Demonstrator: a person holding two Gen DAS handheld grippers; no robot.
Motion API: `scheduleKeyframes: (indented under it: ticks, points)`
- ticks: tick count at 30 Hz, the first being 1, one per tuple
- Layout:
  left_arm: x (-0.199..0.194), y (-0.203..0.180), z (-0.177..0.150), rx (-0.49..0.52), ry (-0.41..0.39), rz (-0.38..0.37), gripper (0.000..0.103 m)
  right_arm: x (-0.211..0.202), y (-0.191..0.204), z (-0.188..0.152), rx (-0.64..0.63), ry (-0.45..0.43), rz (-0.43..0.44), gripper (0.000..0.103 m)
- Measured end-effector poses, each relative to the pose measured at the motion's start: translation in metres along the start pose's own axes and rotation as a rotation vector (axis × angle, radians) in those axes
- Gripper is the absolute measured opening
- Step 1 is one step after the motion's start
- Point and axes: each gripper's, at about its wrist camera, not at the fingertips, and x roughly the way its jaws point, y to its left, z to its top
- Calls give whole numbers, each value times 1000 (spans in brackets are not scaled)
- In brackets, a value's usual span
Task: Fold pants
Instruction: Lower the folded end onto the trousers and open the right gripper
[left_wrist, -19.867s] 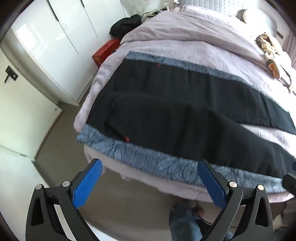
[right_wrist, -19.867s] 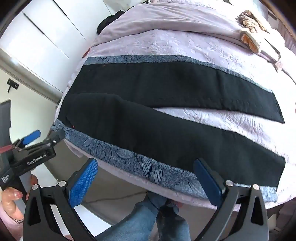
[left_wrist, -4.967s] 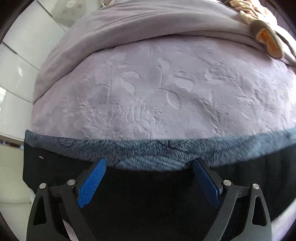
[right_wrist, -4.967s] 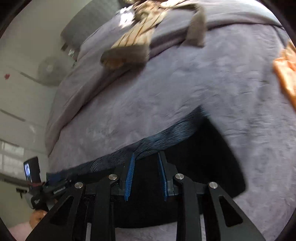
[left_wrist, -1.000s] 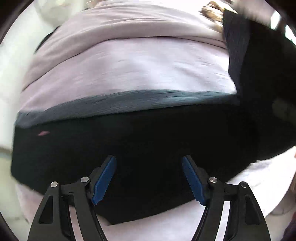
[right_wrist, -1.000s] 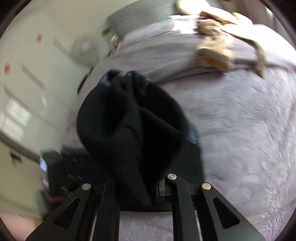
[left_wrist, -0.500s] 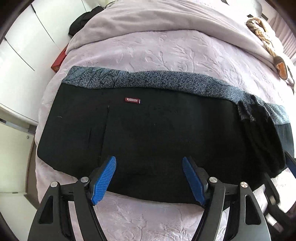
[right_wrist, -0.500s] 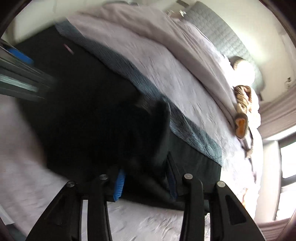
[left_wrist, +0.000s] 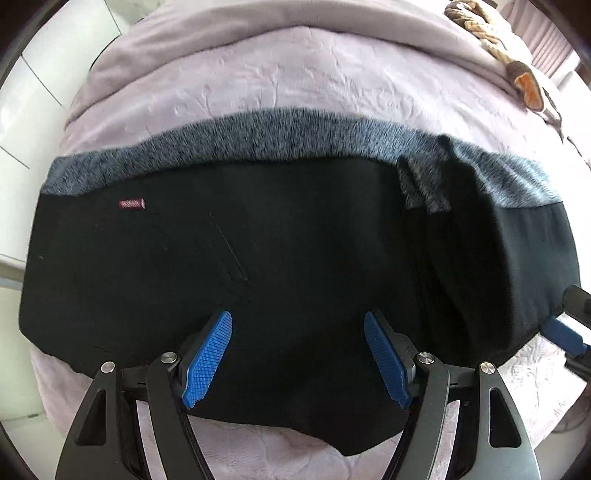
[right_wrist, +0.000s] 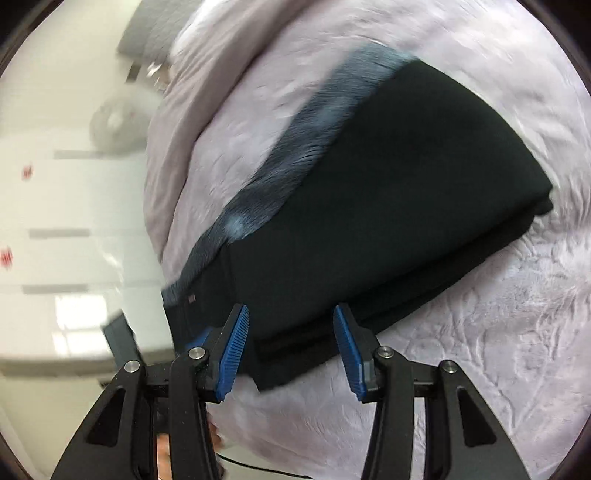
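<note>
The black pants (left_wrist: 295, 266) with a grey-blue side stripe (left_wrist: 280, 136) lie folded on the lilac bedspread, the leg ends doubled over at the right (left_wrist: 480, 240). A small red label (left_wrist: 131, 203) shows near the left end. My left gripper (left_wrist: 297, 354) is open and empty, just above the pants' near edge. My right gripper (right_wrist: 290, 350) is open and empty over the near edge of the folded pants (right_wrist: 388, 206). One blue right fingertip (left_wrist: 561, 334) shows at the right edge of the left wrist view.
The lilac embossed bedspread (left_wrist: 314, 70) covers the bed. A braided tan and orange item (left_wrist: 517, 70) lies at the far right. White wardrobe doors (left_wrist: 26, 92) stand to the left of the bed. A white fan (right_wrist: 114, 118) shows blurred beyond the bed.
My right gripper has let go of the leg ends, opened and pulled back to the pants' near edge. My left gripper has moved closer over the pants and stays open.
</note>
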Motion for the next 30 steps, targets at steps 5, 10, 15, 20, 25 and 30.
scheduleKeyframes:
  ticks: [5,10,15,20,25,30]
  points:
    - [1,-1,-4,15,0,14,75,12,-23,-5,130,2,78,49]
    - [-3,5,-4,-3,0,20,75,18,-21,6,173,5,137,4]
    - [-1,10,-10,-3,11,43,75,15,8,-2,17,44,74,4]
    - [-8,6,-7,-14,15,55,75,42,-15,-1,41,89,-19,5]
    - [-44,-6,6,1,-39,18,75,28,34,5,-181,254,-30,31]
    - [-72,-44,33,66,-95,-37,75,-45,65,42,-390,104,14,50]
